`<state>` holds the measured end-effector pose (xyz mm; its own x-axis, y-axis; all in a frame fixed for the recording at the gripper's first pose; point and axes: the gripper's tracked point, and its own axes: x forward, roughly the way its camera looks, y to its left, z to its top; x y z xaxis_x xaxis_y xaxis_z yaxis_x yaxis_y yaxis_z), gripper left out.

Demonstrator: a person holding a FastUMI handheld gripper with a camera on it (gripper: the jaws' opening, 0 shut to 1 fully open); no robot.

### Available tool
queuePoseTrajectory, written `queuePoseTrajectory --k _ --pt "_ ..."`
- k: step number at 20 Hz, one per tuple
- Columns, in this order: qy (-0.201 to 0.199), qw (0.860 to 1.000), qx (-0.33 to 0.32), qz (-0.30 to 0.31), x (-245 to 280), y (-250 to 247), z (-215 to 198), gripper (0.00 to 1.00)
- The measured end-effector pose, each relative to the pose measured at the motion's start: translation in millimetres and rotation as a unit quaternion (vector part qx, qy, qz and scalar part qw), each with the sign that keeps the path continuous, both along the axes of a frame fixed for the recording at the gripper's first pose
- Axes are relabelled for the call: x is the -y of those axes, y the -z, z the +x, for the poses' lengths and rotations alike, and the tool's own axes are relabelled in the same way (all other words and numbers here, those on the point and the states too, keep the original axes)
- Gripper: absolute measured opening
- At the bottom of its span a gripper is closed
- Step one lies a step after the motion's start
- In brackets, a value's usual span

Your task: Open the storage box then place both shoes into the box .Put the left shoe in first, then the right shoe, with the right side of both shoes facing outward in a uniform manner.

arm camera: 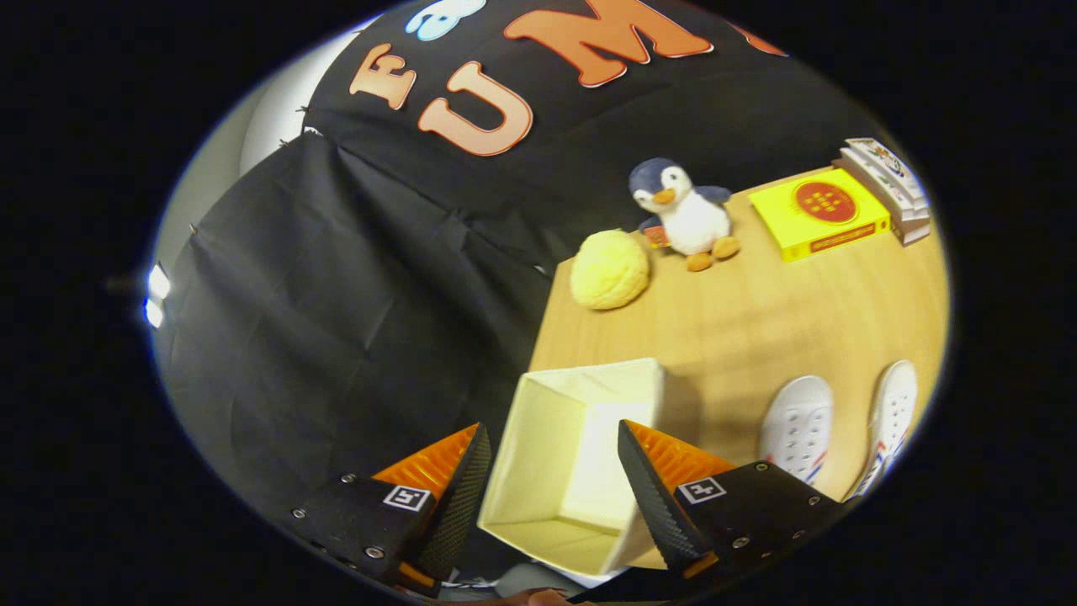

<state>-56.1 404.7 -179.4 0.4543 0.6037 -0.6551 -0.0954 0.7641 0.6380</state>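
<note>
We see a staged recording booth, not a home. Black cloth [336, 278] walls a wooden counter [757, 328] holding props.

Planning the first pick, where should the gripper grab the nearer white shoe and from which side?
Probably across its narrow width at mid-body, coming from above. The nearer white shoe lies flat, sole down, on the table, beside the open box. The gripper is open.

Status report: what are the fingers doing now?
Gripper open, fingers empty, either side of the open box. Both shoes on the table. Nothing in the way.
</note>
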Motion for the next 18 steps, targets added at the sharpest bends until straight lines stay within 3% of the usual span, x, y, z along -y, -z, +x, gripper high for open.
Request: queuePoseTrajectory --k 4,10,18 --pt "0.008 0.995 -0.001 -0.1 71 52 -25 0.91" --pt "-0.001 0.983 -0.029 -0.183 136 108 -69 0.92" --pt "-0.068 0.959 -0.042 -0.271 158 183 -108 0.82"
